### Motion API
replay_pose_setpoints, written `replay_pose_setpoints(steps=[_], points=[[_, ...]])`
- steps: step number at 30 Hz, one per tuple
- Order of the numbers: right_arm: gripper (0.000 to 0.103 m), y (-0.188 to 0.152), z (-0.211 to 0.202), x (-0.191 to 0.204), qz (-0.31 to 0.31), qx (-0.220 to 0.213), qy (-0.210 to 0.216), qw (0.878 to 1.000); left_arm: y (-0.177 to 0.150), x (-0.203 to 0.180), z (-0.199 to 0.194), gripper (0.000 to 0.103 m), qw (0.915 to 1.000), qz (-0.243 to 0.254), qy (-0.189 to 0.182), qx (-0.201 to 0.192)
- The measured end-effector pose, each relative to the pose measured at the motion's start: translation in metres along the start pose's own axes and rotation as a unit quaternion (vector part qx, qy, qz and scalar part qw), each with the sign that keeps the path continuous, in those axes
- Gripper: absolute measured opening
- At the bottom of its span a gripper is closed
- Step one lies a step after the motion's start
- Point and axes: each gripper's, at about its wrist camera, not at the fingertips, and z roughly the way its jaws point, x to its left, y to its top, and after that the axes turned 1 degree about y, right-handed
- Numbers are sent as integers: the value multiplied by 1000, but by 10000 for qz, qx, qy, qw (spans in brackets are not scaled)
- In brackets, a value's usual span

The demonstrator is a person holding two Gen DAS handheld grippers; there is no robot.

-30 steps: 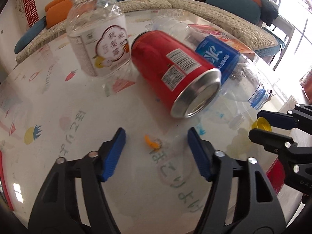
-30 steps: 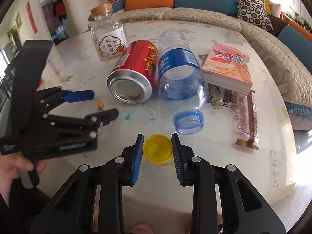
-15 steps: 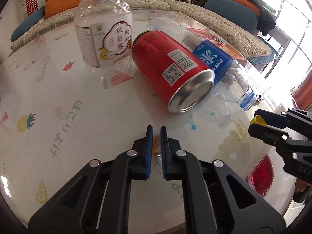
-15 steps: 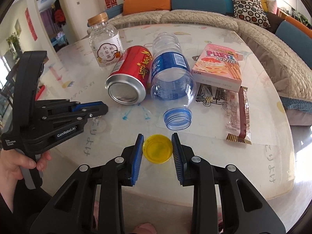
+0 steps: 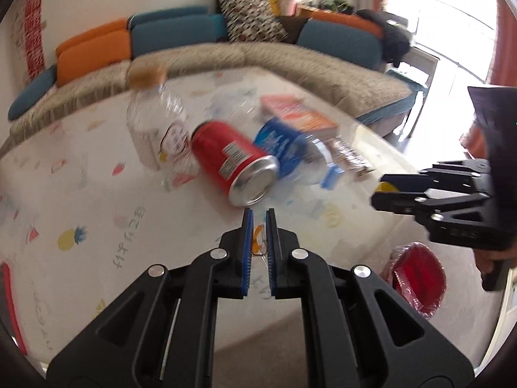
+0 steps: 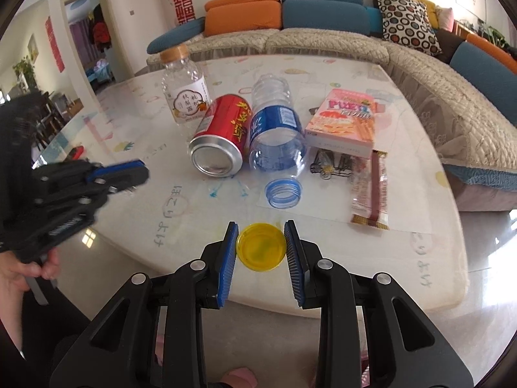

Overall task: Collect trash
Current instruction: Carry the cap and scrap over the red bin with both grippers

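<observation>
My left gripper is shut on a small orange scrap and holds it above the table's near edge. My right gripper is shut on a yellow bottle cap, lifted off the table. The right gripper shows in the left wrist view at the right; the left gripper shows in the right wrist view at the left. On the table lie a red can, an uncapped clear bottle with a blue label, an upright clear bottle with a tan cap, a pink snack box and a brown wrapper.
A red bin with a plastic liner stands on the floor below the table's near right corner. A curved sofa runs behind and to the right of the table.
My left gripper shut on the orange scrap, then lifted and pulled back from the can. My right gripper rose and drew back with the yellow cap still in it.
</observation>
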Motion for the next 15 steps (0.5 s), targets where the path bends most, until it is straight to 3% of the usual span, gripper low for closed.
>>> replay_pose_setpoints(steps=[6, 15], points=[[30, -15, -32, -18, 89, -132, -142, 9998, -5, -42, -38, 7, 9970, 641, -325, -296], [30, -46, -74, -62, 506, -230, -431, 9975, 11, -111, -51, 7, 9865, 1462, -655, -349]])
